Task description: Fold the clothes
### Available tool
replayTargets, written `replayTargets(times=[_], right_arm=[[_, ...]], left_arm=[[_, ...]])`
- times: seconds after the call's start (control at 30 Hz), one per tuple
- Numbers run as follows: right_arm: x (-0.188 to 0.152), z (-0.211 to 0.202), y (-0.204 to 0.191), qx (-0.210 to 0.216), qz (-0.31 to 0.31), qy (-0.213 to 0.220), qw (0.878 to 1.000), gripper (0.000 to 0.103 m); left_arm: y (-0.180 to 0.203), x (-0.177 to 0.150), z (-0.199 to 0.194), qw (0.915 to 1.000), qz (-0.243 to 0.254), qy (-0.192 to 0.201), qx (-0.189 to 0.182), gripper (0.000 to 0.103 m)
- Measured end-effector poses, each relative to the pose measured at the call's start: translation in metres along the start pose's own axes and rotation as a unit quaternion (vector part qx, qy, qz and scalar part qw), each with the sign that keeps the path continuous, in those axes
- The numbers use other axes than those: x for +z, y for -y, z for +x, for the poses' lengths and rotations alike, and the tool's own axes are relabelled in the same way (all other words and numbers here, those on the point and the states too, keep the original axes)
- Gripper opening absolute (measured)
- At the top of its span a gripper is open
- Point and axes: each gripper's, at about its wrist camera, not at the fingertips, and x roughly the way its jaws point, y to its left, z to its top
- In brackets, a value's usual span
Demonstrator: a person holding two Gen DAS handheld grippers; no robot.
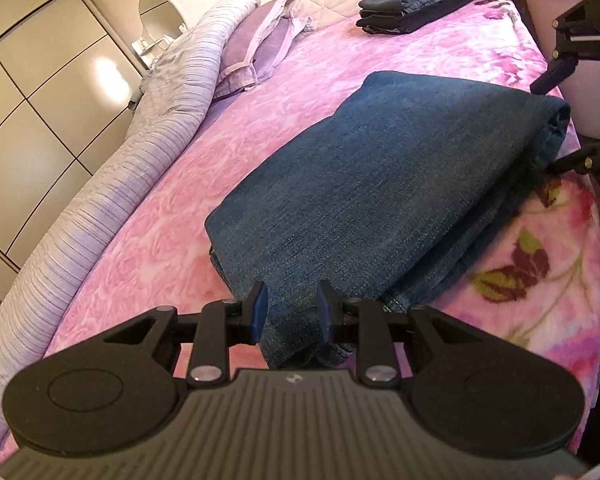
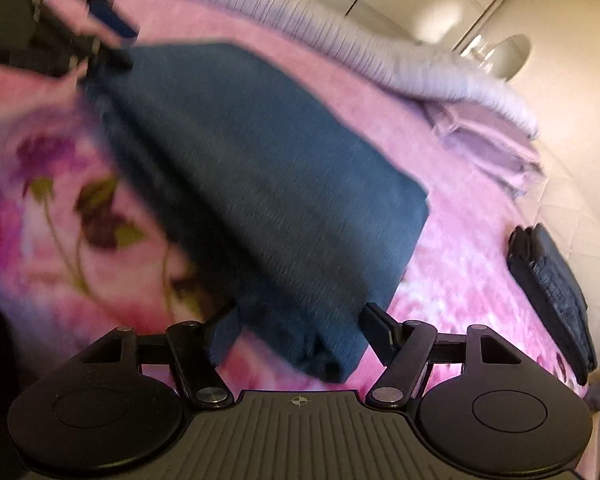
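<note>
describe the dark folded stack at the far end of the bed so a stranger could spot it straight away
On the pink floral blanket, look past the big blue jeans toward the quilted headboard. The dark folded stack lies alone there, near-black, smaller and flatter than the jeans, well apart from the lilac garment.

Blurred folded jeans (image 2: pixel 260 184) on the pink blanket (image 2: pixel 452 280); right tongs (image 2: pixel 300 332) seemingly straddle their near corner, jaws wide

Matt blue denim jeans (image 1: pixel 380 184) on fluffy pink floral blanket (image 1: pixel 300 72); glossy cream wardrobe doors (image 1: pixel 40 92)
</note>
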Motion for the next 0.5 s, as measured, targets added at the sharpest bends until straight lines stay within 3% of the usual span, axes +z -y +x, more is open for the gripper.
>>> replayTargets(times=[0.23, 0.5], right_arm=[[0.006, -0.020, 0.009, 0.000, 0.015, 0.029, 0.999, 0.069], [0.039, -0.039, 0.012, 0.065, 0.064, 0.103, 0.990, 0.069]], left_arm=[[-0.007, -0.003, -0.025, 0.9993, 0.029, 0.022, 0.007, 0.025], [-0.010, -0.015, -0.013, 0.9981, 0.059, -0.020, 0.000, 0.025]])
